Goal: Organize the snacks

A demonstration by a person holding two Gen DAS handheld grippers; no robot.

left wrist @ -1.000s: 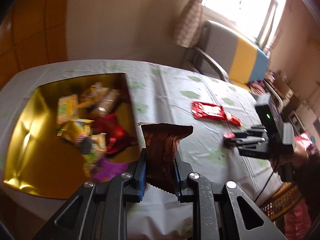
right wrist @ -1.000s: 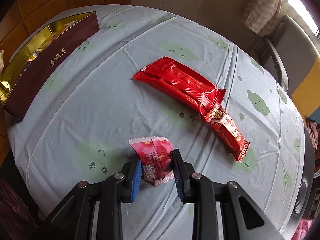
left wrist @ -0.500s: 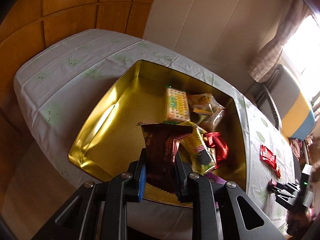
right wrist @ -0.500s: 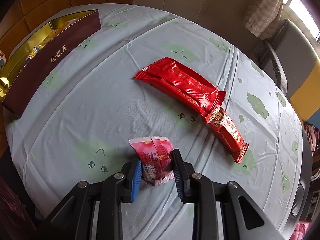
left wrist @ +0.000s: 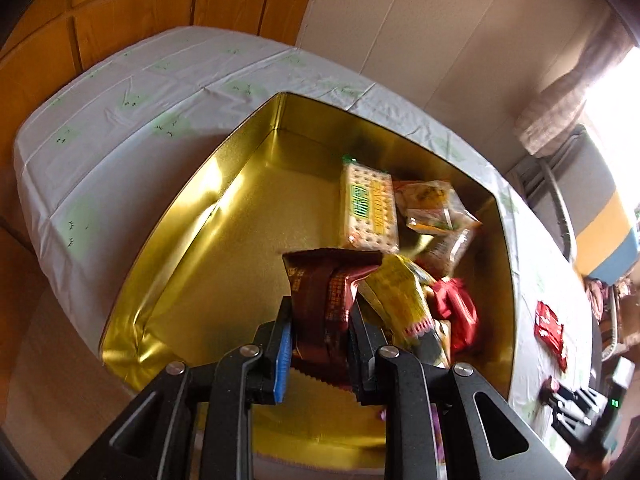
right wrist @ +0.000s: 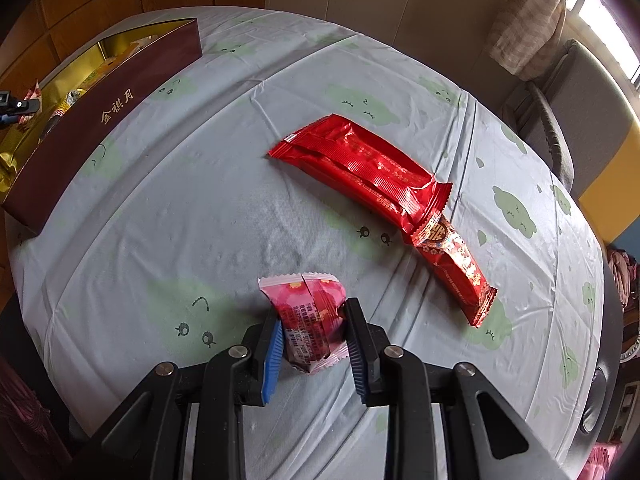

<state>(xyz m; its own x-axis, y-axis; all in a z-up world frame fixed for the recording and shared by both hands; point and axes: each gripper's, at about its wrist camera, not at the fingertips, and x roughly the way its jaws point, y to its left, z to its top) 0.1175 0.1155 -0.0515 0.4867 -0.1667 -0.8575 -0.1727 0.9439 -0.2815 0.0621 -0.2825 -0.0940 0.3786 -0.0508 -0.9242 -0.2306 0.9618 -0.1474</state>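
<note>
The left claw (left wrist: 320, 332) is clamped on a brown snack packet (left wrist: 324, 300), held above the gold-lined box (left wrist: 192, 216) of snacks near the desk's (right wrist: 180, 220) edge. The right claw (right wrist: 310, 332) grips a pink wrapped sweet (right wrist: 310, 316) low over the desk; two red packets (right wrist: 360, 164) lie toward its middle.

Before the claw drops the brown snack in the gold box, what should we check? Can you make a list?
1. Left claw grips the brown snack: ok.
2. Brown snack is above the gold box: ok.
3. Bare gold floor left of the snack pile: ok.
4. Right claw holds the pink snack: ok.
5. Two red packets wait on the tablecloth: ok.
6. How high above the box floor: cannot tell.
</note>
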